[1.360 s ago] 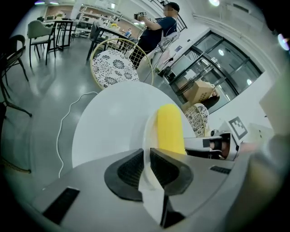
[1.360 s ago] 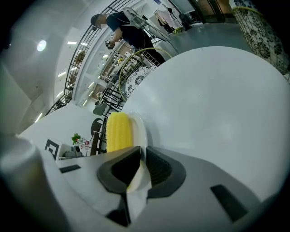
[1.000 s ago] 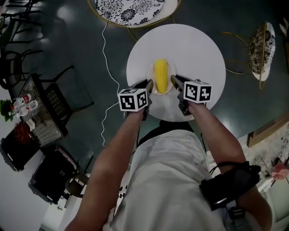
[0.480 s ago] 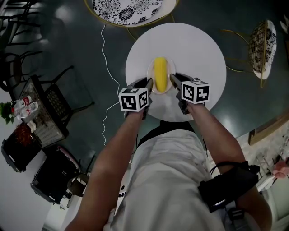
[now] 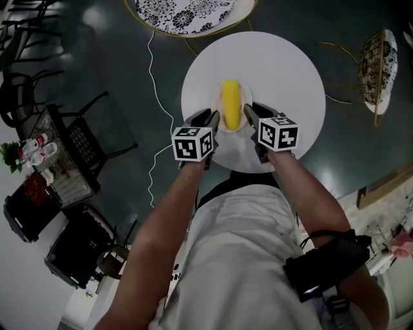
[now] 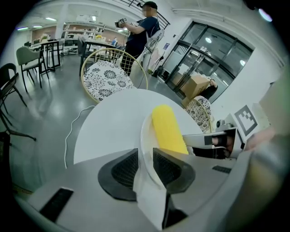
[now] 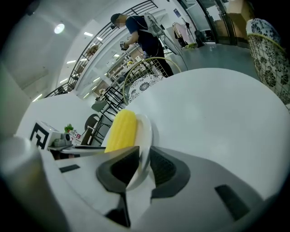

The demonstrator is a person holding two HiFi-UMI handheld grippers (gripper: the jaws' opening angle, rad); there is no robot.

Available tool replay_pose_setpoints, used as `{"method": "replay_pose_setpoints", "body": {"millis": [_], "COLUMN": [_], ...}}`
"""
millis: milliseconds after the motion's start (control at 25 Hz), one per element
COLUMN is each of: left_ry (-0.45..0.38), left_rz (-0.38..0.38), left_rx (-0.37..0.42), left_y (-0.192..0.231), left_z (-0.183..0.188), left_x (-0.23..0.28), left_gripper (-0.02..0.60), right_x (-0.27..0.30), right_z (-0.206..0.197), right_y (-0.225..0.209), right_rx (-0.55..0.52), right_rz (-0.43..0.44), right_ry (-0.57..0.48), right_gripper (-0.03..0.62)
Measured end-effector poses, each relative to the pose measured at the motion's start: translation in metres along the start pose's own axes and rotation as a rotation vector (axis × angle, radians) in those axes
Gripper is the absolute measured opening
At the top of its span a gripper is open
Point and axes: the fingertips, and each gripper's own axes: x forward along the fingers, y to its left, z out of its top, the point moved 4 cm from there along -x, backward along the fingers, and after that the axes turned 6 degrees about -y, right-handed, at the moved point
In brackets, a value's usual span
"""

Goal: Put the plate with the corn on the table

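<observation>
A small white plate point(image 5: 230, 124) with a yellow corn cob point(image 5: 230, 100) on it is over the near half of the round white table point(image 5: 284, 71). My left gripper point(image 5: 213, 117) is shut on the plate's left rim and my right gripper point(image 5: 248, 112) on its right rim. In the left gripper view the rim of the plate point(image 6: 144, 136) sits between the dark pads of the left gripper point(image 6: 146, 165), the corn point(image 6: 167, 129) beyond. The right gripper view shows the right gripper point(image 7: 144, 165) clamped on the plate point(image 7: 146, 131) beside the corn point(image 7: 121, 131). Whether the plate touches the tabletop cannot be told.
Two round chairs with black-and-white patterned cushions stand beyond the table point(image 5: 187, 13) and at its right point(image 5: 377, 67). A white cable point(image 5: 151, 71) runs over the dark floor at the left. Black chairs and a cart point(image 5: 71, 155) are further left. A person point(image 6: 140, 31) stands far back.
Both grippers and the plate with the corn have shifted slightly farther over the table. The grip on both rims is unchanged.
</observation>
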Motion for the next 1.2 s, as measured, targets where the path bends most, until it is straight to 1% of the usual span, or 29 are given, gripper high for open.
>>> {"method": "replay_pose_setpoints", "body": {"millis": [120,280,480,680,720,760,840,880,1000,1040,1200], "left_ry": [-0.001,-0.006,-0.007,-0.029,-0.031,-0.034,-0.044,-0.051,-0.071,-0.077,-0.113], "left_rz": [0.01,0.01,0.022,0.036,0.037,0.037,0.037,0.038,0.033,0.03,0.017], "left_rx": [0.002,-0.009,-0.021,-0.017,-0.018,-0.018,-0.012,-0.008,-0.001,0.0,-0.008], "left_y": [0.001,0.001,-0.002,-0.004,-0.004,-0.005,-0.007,-0.009,-0.014,-0.015,-0.017], "left_z": [-0.002,-0.004,-0.008,-0.018,-0.021,-0.024,-0.029,-0.032,-0.043,-0.046,-0.059], "left_x": [-0.004,-0.012,-0.028,-0.05,-0.054,-0.058,-0.066,-0.07,-0.087,-0.093,-0.119], "left_gripper": [0.08,0.08,0.08,0.079,0.078,0.078,0.076,0.054,0.035,0.013,0.008], "right_x": [-0.004,-0.012,-0.024,-0.038,-0.042,-0.045,-0.052,-0.056,-0.07,-0.075,-0.092], "right_z": [0.0,0.001,-0.003,-0.01,-0.01,-0.011,-0.011,-0.012,-0.016,-0.018,-0.027], "right_y": [-0.003,-0.008,-0.011,-0.008,-0.006,-0.005,-0.003,-0.001,0.008,0.011,0.027], "right_rx": [0.01,0.051,0.074,0.084,0.083,0.081,0.077,0.075,0.071,0.068,0.047], "right_rz": [-0.01,-0.019,-0.039,-0.045,-0.045,-0.046,-0.05,-0.052,-0.049,-0.048,-0.039], "right_ry": [-0.023,-0.046,-0.042,-0.052,-0.057,-0.062,-0.072,-0.077,-0.095,-0.099,-0.115], "right_gripper": [0.052,0.052,0.051,0.049,0.047,0.008,0.008,0.008,0.008,0.008,0.008]}}
